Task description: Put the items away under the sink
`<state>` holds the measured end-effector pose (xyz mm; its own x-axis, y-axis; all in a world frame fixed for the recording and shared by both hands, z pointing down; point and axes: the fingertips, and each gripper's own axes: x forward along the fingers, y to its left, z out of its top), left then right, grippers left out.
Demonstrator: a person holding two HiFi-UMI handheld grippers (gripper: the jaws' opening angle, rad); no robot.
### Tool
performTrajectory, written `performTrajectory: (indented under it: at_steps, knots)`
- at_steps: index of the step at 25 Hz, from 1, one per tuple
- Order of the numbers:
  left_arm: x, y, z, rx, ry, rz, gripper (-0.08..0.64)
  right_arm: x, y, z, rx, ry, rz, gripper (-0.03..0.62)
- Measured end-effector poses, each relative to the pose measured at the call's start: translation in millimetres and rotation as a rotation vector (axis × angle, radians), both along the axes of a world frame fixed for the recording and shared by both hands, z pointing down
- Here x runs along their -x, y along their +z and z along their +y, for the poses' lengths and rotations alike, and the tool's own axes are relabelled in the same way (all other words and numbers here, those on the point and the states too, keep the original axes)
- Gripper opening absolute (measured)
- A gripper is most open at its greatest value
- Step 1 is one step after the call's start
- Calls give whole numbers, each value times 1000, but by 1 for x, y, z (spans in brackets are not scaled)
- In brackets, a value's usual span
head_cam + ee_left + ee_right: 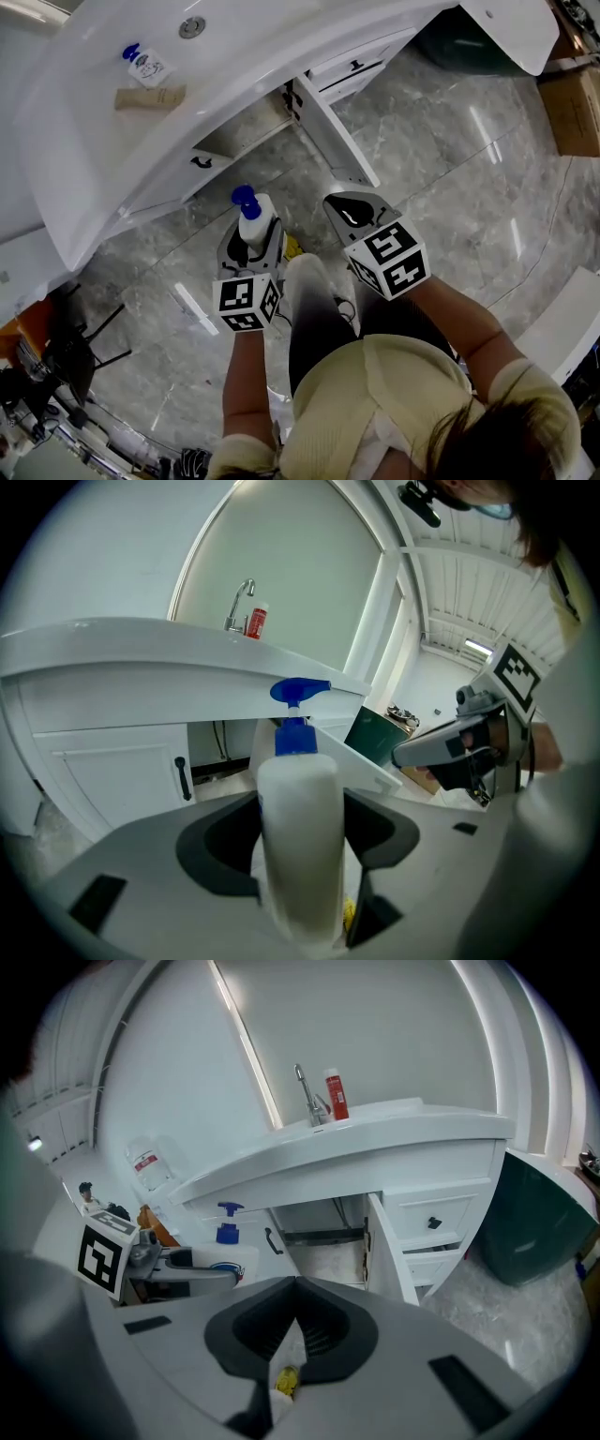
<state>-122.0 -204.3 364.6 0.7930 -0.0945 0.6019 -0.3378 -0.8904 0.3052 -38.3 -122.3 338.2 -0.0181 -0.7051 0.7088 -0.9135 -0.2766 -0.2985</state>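
Clamped upright in my left gripper (253, 246) is a white plastic pump bottle with a blue nozzle (255, 217), held near the white sink cabinet (169, 183), whose door (333, 141) stands open. Just right, my right gripper (354, 208) has its jaws together on nothing.

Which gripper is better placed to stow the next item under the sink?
Left. The left gripper is shut on the pump bottle, facing the open cabinet. The right gripper is shut and empty.
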Motion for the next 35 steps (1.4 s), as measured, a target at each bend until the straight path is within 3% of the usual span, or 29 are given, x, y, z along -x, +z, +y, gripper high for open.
performTrajectory:
  at_steps: [15, 35]
  knots:
    - [-37, 90, -11, 6, -23, -34, 295, -7, 89, -25, 36, -32, -49, 26]
    - [-39, 185, -34, 37, -57, -90, 295, -5, 189, -38, 93, -5, -56, 26]
